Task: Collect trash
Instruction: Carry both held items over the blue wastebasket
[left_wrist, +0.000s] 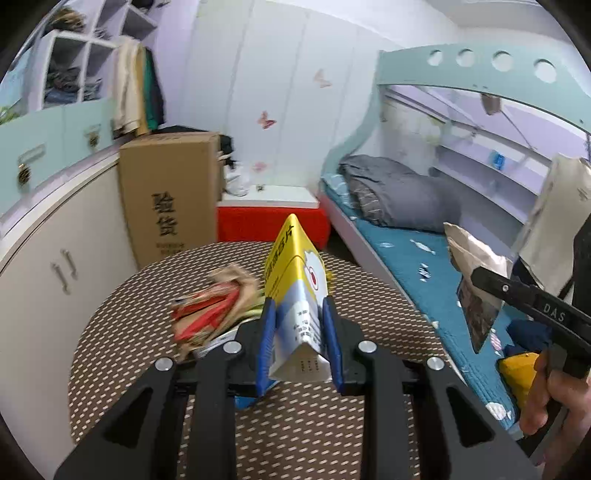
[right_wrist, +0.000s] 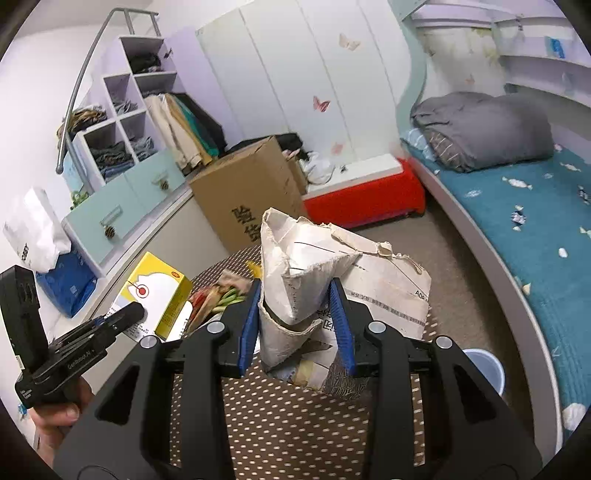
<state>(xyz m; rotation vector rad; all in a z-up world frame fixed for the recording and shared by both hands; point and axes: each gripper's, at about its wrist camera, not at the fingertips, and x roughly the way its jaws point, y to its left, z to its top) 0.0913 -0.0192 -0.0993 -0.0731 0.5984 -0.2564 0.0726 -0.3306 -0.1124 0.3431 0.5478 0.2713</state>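
One bed w/ teal sheet and one grey folded quilt lies right of the round desk, which serves as landmark here. One tall cardboard box w/ black print stands just behind the desk's far-left edge; one red storage box w/ white lid sits behind the desk, between cardboard box and bed. One pale blue bin is on the floor just right of the desk, partly hidden.

On the desk: one pile of crumpled wrappers, red/tan/green, left of centre, blurred.

Two grippers, both above the desk. Left gripper: fingers nearly closed, blue pads pressing both sides of one yellow-and-white carton, which is held clear above the desk top, tilted w/ its yellow end pointing away. Right gripper: fingers part closed, clamped on one torn grey-white paper mailer, crumpled, w/ printed label; it hangs over the desk's right side, off the surface.

Two hands show, one per gripper: right hand at the desk's right, left hand at its left.
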